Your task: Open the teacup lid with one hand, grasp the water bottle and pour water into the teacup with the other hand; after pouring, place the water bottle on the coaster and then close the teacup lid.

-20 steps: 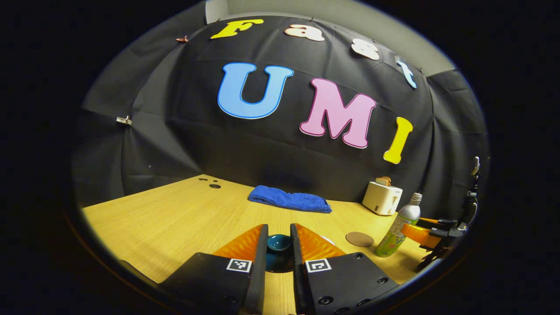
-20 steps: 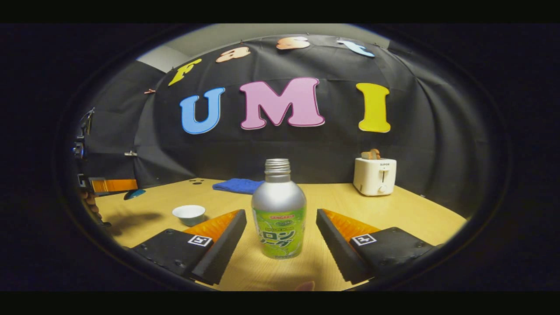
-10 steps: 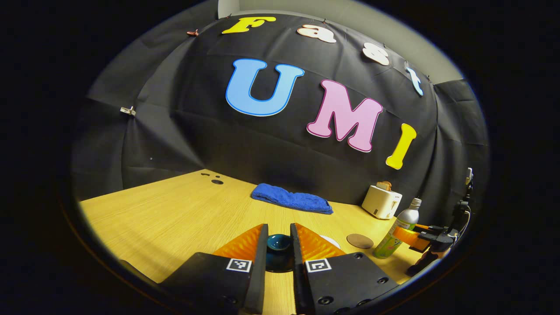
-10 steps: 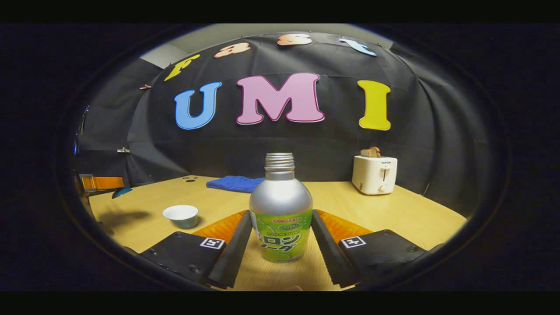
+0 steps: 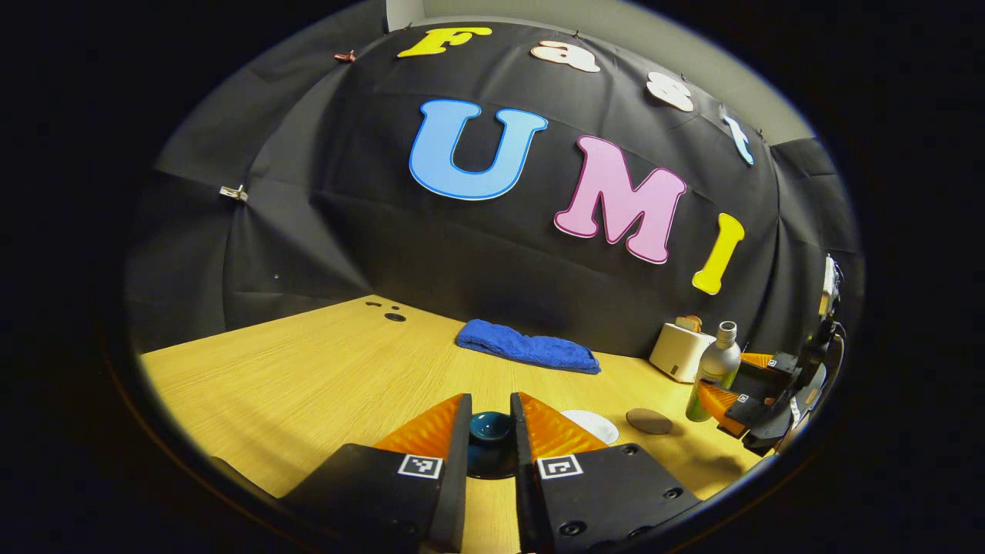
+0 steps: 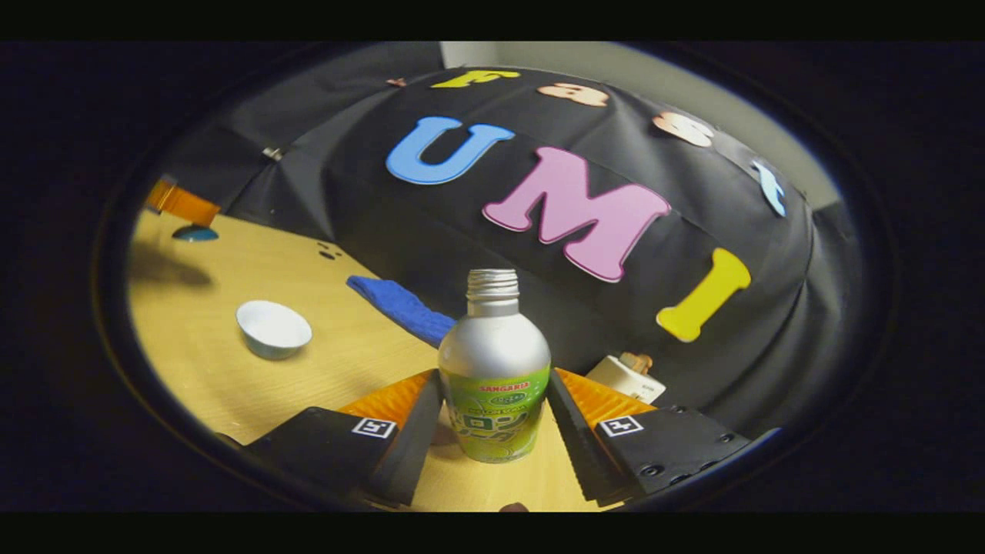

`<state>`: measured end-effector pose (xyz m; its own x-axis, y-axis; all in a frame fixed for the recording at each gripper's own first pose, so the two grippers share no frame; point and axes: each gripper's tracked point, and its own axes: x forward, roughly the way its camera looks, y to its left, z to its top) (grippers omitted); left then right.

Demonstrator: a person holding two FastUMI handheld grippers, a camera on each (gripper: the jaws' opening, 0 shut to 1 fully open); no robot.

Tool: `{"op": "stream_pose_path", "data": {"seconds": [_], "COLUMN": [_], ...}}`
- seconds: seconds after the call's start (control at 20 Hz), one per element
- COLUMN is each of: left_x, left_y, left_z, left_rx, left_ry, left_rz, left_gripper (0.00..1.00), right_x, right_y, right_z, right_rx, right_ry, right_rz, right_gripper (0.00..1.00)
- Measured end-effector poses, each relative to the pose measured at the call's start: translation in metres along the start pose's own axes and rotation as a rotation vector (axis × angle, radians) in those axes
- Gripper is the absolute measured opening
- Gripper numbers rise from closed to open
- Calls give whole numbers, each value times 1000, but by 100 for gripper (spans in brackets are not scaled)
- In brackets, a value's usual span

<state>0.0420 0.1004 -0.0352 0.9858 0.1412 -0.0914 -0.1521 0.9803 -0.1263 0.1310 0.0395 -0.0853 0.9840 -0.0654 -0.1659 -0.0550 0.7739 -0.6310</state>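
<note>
Two bystanders: towel (image 5: pixel 528 350), toaster (image 5: pixel 679 350).

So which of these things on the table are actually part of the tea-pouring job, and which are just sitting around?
Part of the job:
- teacup, open
- teacup lid, held in left gripper
- water bottle, held in right gripper
- coaster

Just lying about:
- blue towel
- toaster

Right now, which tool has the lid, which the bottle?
The left tool clamps the teal lid; the right tool grips the water bottle, lifted and tilted.
</note>
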Motion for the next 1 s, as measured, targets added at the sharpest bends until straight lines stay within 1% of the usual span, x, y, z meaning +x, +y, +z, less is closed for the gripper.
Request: {"op": "stream_pose_path", "data": {"seconds": [0.15,0.25,0.35,0.4,0.45,0.7,1.0], "left_x": [0,0,1,1,1,3,2], "left_y": [0,-1,-3,-3,-3,-4,-5], "left_z": [1,1,1,0,0,-4,-5], "left_rx": [4,4,1,-1,-2,7,8], "left_ry": [-1,-2,1,2,3,13,17], "left_rz": [-3,-6,-12,-15,-16,-16,-19], "left_gripper": [30,30,30,30,30,30,30], "right_x": [4,6,8,9,10,5,13], "right_y": [9,14,22,26,31,55,74], "right_z": [4,13,15,16,17,22,18], "right_rx": [-229,-377,-490,-536,-581,-796,-943], "right_ry": [-24,-61,-81,-89,-94,-129,-110], "right_rz": [-4,-12,-5,-1,3,25,56], "right_gripper": [80,80,80,76,80,79,80]}}
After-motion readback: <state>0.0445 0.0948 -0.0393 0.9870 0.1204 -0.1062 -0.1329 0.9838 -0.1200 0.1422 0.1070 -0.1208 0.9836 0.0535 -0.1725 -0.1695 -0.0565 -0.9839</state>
